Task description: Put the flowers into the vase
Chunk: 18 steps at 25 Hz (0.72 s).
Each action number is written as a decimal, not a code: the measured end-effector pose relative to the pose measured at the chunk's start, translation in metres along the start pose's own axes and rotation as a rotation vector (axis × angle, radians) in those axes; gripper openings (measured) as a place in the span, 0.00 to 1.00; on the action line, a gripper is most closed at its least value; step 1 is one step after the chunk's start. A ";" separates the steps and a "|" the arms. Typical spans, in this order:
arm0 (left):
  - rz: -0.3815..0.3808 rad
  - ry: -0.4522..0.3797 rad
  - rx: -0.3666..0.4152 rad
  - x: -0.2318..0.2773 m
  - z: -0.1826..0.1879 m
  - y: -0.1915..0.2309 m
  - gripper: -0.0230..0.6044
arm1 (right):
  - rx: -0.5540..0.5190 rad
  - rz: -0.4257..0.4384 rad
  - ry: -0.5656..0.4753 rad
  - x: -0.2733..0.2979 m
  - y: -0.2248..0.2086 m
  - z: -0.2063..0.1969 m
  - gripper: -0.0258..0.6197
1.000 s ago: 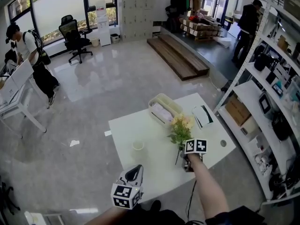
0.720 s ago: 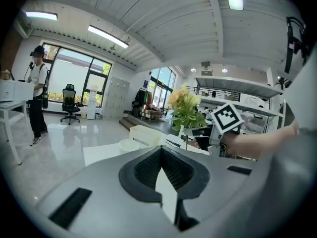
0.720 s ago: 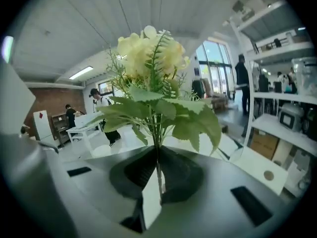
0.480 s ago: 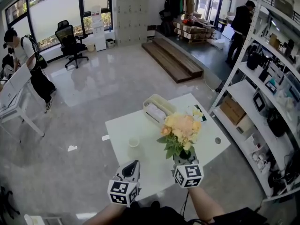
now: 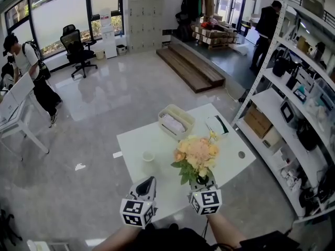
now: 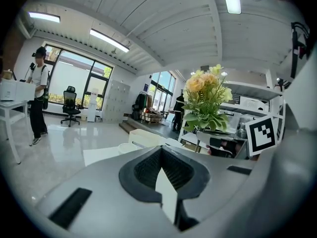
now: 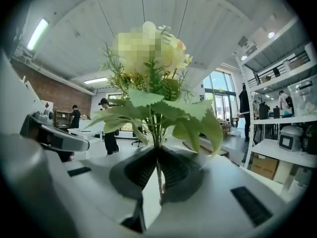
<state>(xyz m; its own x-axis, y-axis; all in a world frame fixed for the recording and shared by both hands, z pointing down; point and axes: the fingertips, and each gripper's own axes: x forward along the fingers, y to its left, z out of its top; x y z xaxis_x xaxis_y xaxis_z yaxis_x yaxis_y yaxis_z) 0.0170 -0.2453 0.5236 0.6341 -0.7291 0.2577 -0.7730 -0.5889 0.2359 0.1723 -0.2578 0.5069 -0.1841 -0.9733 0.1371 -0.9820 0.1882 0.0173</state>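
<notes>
A bouquet of peach and yellow flowers point(image 5: 196, 153) with green leaves stands upright above the near part of the white table point(image 5: 136, 140). My right gripper point(image 5: 199, 182) is shut on its stems, low at the table's near edge. In the right gripper view the thin stems point(image 7: 157, 133) rise from between the pads of the right gripper point(image 7: 157, 155), with leaves point(image 7: 148, 99) spreading above. A small white cup-like vase point(image 5: 148, 156) stands on the table, left of the bouquet. My left gripper point(image 5: 148, 182) hovers near the front edge, shut and empty. In the left gripper view the left gripper point(image 6: 161, 150) faces the bouquet point(image 6: 205, 100).
A white basket point(image 5: 176, 121) and a flat packet point(image 5: 217, 125) lie at the table's far side. Metal shelving point(image 5: 303, 114) runs along the right. A person point(image 5: 23, 61) stands by a desk at the far left, and another person point(image 5: 267, 20) is at the back right.
My right gripper has lifted the bouquet off the table, turned it upright and drawn it toward the near edge. The left gripper has stayed put.
</notes>
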 end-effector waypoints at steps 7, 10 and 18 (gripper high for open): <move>0.010 -0.003 -0.005 -0.003 0.000 0.007 0.04 | -0.002 0.003 0.018 0.003 0.005 -0.007 0.08; 0.020 -0.007 -0.006 -0.005 0.001 0.011 0.04 | -0.004 0.028 0.015 0.008 0.015 -0.005 0.09; 0.076 -0.013 -0.022 -0.016 0.000 0.028 0.04 | -0.005 0.178 0.014 0.025 0.081 -0.005 0.09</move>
<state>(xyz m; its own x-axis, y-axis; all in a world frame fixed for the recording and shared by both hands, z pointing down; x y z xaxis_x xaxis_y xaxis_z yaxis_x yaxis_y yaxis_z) -0.0148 -0.2505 0.5259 0.5731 -0.7760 0.2634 -0.8182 -0.5241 0.2363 0.0884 -0.2667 0.5169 -0.3541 -0.9228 0.1519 -0.9338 0.3578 -0.0030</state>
